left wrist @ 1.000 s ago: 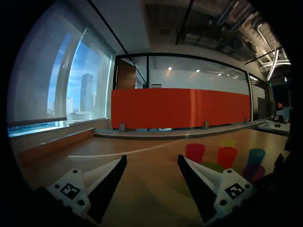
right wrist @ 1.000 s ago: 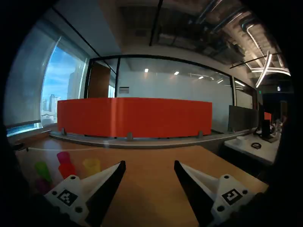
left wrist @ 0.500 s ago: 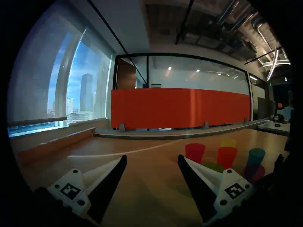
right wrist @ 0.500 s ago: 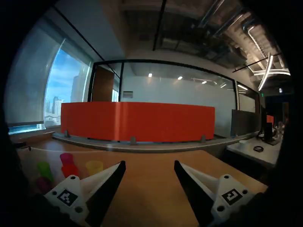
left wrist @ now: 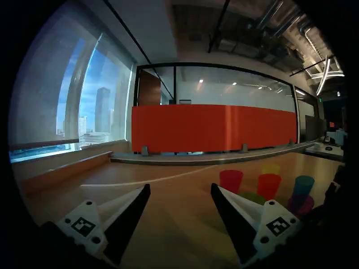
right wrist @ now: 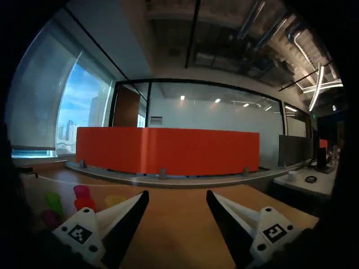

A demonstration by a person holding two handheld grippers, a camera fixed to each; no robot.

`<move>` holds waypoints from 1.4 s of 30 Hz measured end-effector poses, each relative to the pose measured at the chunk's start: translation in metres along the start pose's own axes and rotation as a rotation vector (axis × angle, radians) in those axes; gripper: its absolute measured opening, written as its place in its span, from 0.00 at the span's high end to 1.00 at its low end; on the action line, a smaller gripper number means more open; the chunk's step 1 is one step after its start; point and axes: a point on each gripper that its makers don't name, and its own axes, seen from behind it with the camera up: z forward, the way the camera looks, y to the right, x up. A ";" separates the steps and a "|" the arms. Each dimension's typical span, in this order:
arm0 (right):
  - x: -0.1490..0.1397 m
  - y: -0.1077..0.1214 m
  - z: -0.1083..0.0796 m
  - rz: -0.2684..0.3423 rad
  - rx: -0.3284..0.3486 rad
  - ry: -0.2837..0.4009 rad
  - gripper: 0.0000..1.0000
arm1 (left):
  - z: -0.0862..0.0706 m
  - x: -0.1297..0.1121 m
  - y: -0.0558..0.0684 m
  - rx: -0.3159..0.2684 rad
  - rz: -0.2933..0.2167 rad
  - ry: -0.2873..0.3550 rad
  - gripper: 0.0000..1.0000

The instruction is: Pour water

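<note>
Left gripper [left wrist: 179, 186] hovering wide open over the brown wooden surface [left wrist: 172, 226], holding nothing, cluster of translucent coloured plastic cups [left wrist: 269, 185] standing upright beside it, mouths pointing up, right gripper [right wrist: 176, 193] likewise gaping wide, gripping nothing

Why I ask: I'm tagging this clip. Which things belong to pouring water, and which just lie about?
Job: coloured cups, wooden table under them, left gripper, right gripper, both open, holding nothing.
Lying about: orange partition, window, far desk.
</note>
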 end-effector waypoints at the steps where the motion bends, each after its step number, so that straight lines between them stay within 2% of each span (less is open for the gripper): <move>1: -0.002 -0.001 0.000 0.003 0.003 0.001 0.01 | 0.000 0.000 0.000 0.000 0.000 0.000 0.00; 6: -0.017 -0.003 0.001 0.018 0.021 -0.005 0.01 | 0.000 0.000 0.000 0.000 0.001 0.000 0.00; 21: -0.049 0.011 0.004 0.064 0.029 -0.022 0.01 | 0.001 0.000 0.000 0.000 0.001 0.000 0.00; 33: -0.055 0.017 0.006 0.062 0.012 -0.029 0.01 | 0.001 0.001 -0.001 0.000 0.001 0.000 0.00; 42: -0.067 0.013 0.007 0.033 0.007 -0.065 0.01 | 0.001 0.001 -0.001 0.000 0.001 0.000 0.00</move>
